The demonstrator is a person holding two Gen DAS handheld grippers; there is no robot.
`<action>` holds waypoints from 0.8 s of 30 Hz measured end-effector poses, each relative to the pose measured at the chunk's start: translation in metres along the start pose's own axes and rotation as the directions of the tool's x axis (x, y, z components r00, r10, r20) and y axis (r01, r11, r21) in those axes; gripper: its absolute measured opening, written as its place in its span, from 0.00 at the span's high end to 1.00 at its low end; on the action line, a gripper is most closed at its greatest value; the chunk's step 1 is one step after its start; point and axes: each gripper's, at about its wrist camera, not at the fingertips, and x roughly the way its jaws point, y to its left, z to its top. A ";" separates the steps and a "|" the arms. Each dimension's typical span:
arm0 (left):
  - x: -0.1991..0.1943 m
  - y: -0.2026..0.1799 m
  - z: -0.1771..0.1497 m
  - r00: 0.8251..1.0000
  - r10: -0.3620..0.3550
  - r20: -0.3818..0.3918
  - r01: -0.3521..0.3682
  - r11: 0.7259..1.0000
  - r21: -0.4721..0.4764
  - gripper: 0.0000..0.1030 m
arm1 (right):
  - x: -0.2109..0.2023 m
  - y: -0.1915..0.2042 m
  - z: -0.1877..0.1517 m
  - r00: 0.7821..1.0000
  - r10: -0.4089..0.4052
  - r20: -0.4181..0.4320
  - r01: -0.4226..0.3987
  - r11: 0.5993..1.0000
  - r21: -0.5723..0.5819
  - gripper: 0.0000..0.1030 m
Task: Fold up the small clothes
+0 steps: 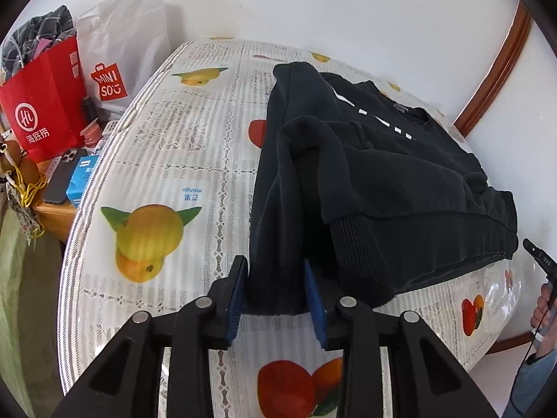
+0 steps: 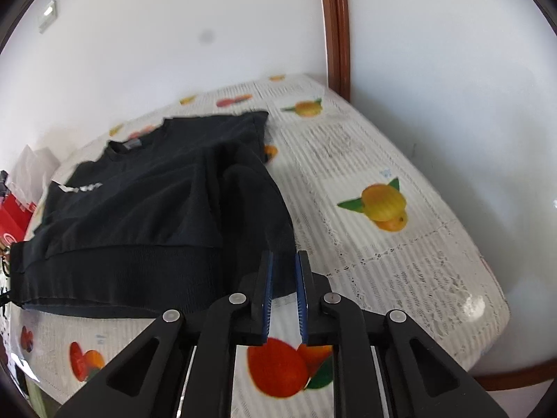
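The black sweatshirt [image 1: 400, 174] is thick matt cloth, soft and slightly fuzzy, with a ribbed knit hem. The tablecloth [image 1: 167, 160] under it looks like glossy smooth plastic printed with fruit. Each gripper is matt black plastic with bright metal pins and textured blue pads [image 1: 233, 299]. The red bag [image 1: 45, 101] beyond the table's edge is smooth paper.

A black sweatshirt [image 1: 400, 174] lies flat on the table [image 1: 167, 132], covered in a cloth printed with fruit, with its ribbed hem toward the near edge and its neckline toward the far edge by the wall. White marks run across its chest. Both sleeves are folded in over the body, their cuffs reaching down to the hem near the table's front edge.
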 end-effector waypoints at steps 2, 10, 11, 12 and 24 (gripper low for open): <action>-0.009 -0.003 -0.002 1.000 -0.003 0.021 0.003 1.000 0.009 0.59 | -0.017 0.011 -0.003 0.998 0.055 0.024 -0.054 0.998 -0.032 0.82; -0.042 -0.016 -0.019 0.995 -0.063 0.082 0.059 0.997 0.052 0.54 | -0.008 0.075 -0.033 0.968 0.236 -0.090 -0.248 0.956 -0.158 0.83; -0.043 -0.018 -0.022 0.995 -0.065 0.076 0.060 0.996 0.063 0.54 | -0.004 0.081 -0.039 0.965 0.243 -0.104 -0.258 0.951 -0.172 0.84; -0.043 -0.019 -0.026 0.996 -0.059 0.072 0.054 0.996 0.072 0.54 | 0.000 0.086 -0.044 0.963 0.243 -0.114 -0.261 0.947 -0.188 0.84; -0.014 -0.058 -0.044 0.984 -0.175 -0.035 0.178 0.968 0.175 0.84 | 0.032 0.094 -0.050 0.967 0.194 -0.164 -0.215 0.969 -0.124 0.94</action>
